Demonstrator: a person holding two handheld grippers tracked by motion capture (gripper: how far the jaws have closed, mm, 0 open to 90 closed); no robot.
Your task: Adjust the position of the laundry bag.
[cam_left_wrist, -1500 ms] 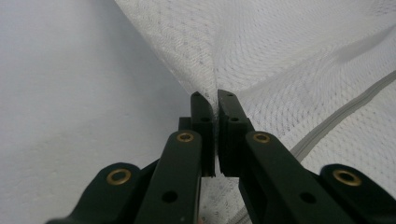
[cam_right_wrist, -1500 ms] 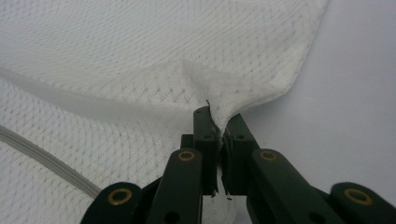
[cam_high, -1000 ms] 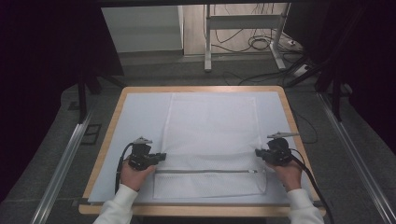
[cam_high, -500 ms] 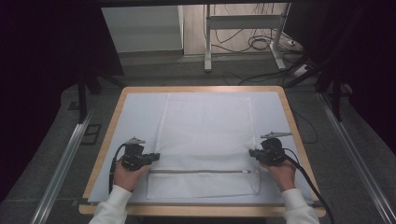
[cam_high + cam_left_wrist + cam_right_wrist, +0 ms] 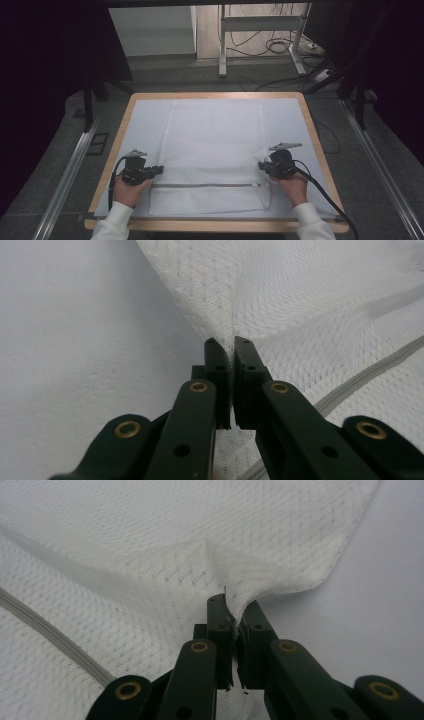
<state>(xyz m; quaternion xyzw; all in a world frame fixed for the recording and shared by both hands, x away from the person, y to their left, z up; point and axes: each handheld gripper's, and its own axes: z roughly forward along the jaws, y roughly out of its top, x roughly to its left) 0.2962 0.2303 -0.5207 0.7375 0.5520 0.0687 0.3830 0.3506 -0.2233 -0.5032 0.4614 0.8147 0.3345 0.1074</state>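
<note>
The left gripper [image 5: 159, 170] sits at the near left of the table [image 5: 120, 125], held in the person's left hand [image 5: 129, 189]. Its jaws are pinched tight on the left edge of a white mesh laundry bag [image 5: 215, 145]; in the left gripper view the netting [image 5: 310, 305] rises into a small peak where the two black jaws meet, and they leave only a sliver between them.

The mesh laundry bag lies flat in the middle of the table on a pale grey-white cover [image 5: 145, 120], long side running away from the person. It is a fine woven net, see-through enough that the cover shows faintly beneath, and nothing can be made out inside it. A grey zipper [image 5: 205, 185] crosses it near the near end, closed, running between the two grippers. No label or writing can be read on it.

The right gripper [image 5: 262, 167], in the right hand [image 5: 292, 187], is clamped on the bag's right edge; in the right gripper view the fabric [image 5: 225, 545] puckers up into its nearly closed jaws, beside the bag's rounded corner.
</note>
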